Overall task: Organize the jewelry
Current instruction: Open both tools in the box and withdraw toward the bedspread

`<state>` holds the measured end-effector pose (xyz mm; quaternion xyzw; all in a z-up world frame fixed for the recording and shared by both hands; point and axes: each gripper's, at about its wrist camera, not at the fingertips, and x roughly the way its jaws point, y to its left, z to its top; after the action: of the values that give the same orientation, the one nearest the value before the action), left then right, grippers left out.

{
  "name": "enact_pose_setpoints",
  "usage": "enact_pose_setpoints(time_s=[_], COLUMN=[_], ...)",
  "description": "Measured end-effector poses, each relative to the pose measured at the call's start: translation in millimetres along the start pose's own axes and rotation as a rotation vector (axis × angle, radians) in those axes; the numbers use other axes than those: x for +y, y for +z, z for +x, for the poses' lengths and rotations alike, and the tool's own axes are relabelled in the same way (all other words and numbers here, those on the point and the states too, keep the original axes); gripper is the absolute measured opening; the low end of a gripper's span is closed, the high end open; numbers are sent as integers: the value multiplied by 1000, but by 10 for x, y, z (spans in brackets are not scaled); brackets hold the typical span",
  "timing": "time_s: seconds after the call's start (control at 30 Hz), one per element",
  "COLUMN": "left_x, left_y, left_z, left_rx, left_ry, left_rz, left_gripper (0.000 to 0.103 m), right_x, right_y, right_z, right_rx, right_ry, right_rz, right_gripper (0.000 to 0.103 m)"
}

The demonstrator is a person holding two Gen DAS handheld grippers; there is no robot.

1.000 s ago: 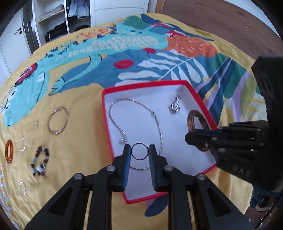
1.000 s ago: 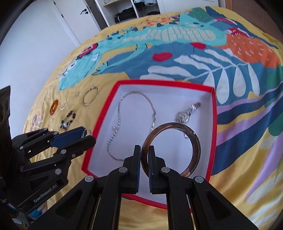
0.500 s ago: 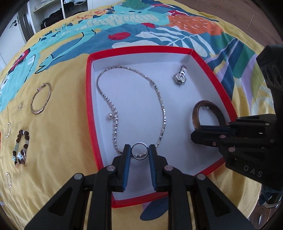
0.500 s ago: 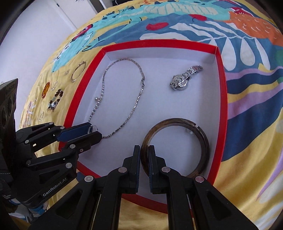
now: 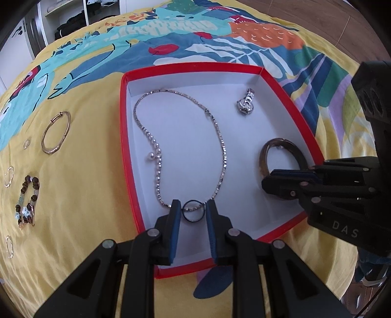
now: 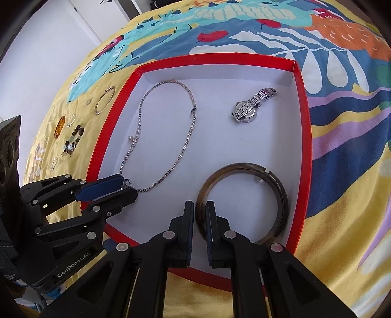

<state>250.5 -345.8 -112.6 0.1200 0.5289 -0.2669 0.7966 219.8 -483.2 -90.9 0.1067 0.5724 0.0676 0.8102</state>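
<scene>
A red box with a white floor (image 5: 185, 127) (image 6: 220, 137) lies on the bed. In it are a silver necklace (image 5: 221, 137) (image 6: 188, 137), a silver watch (image 5: 246, 104) (image 6: 251, 107) and a brown bangle (image 5: 281, 156) (image 6: 276, 181). My left gripper (image 5: 193, 210) (image 6: 122, 188) is low over the box's near end with a small dark ring (image 5: 193, 214) between its pads; the right pad stands slightly off the ring. My right gripper (image 6: 200, 215) (image 5: 288, 178) straddles the bangle's near rim, which lies flat on the box floor.
On the yellow bedspread left of the box lie a gold bangle (image 5: 55, 135), a beaded bracelet (image 5: 27, 200), an amber ring (image 6: 59, 127) and several small rings (image 5: 9, 176). A wardrobe (image 5: 73, 22) stands beyond the bed.
Both grippers have come down into the box. The bangle now rests flat on the box floor, and the right jaws have parted a little. The left gripper's ring is down at the necklace.
</scene>
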Motion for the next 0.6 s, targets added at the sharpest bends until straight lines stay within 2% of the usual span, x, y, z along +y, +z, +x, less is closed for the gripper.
enact_pose_setpoints(time_s=[0.1,0.27,0.4,0.6], left_x=[8,32,87,298], left_y=[-15,-22,-26,-90], left_z=[-66,-293,-578,-1101], left_rx=[-8,-40,-87,-118], left_ry=[-11,-31,-49,-22], left_rz=[-2,-6,-22,-40], left_gripper=[25,26,26,27], right_x=[14,53,140,371], right_y=[-22,-67,-76,-79], right_z=[-24,-167,-372,-767], right_rx=[-1,-20,-50,-101], right_ry=[-13,-34,-53,-71], right_rz=[3,6,4,-8], right_gripper=[15,19,23,26])
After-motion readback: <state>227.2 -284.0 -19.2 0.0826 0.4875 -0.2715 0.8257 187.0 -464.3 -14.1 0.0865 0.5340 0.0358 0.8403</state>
